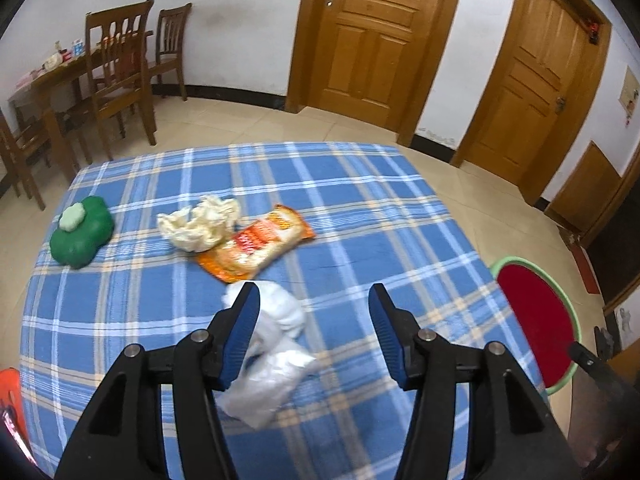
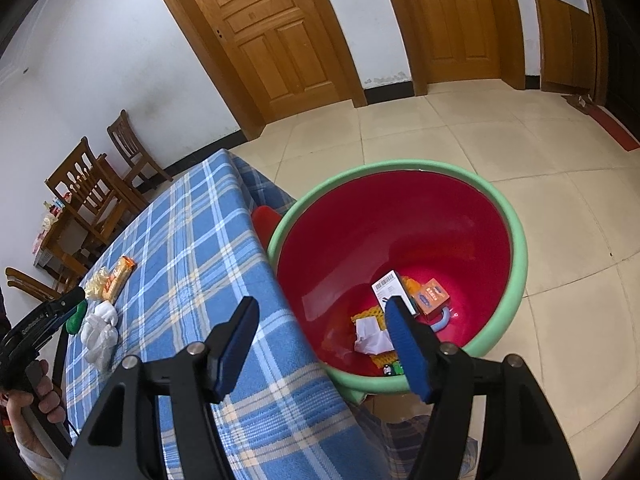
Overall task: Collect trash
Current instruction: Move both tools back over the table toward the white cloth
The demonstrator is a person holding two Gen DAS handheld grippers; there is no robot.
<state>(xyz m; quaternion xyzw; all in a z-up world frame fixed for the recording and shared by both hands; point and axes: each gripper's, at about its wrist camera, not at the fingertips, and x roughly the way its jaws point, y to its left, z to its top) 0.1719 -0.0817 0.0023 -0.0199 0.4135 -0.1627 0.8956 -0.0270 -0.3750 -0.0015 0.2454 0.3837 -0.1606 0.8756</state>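
Note:
My left gripper (image 1: pixel 314 300) is open and empty above the blue plaid table (image 1: pixel 360 208). A crumpled white plastic wrapper (image 1: pixel 276 352) lies just under and beside its left finger. Beyond it lie an orange snack packet (image 1: pixel 256 246) and a crumpled yellowish wrapper (image 1: pixel 200 224). My right gripper (image 2: pixel 322 312) is open and empty over the edge of the red bin with a green rim (image 2: pixel 516 240), which stands on the floor beside the table. The bin holds a white box (image 2: pixel 390 286), an orange box (image 2: pixel 432 296), crumpled paper (image 2: pixel 372 338) and yellow pieces.
A green flower-shaped container (image 1: pixel 82 232) sits at the table's left. The bin also shows in the left wrist view (image 1: pixel 536 316) at the right. Wooden chairs (image 1: pixel 120 76) and a side table stand by the far wall. Two wooden doors (image 1: pixel 368 36) are behind. The left gripper appears in the right wrist view (image 2: pixel 48 316).

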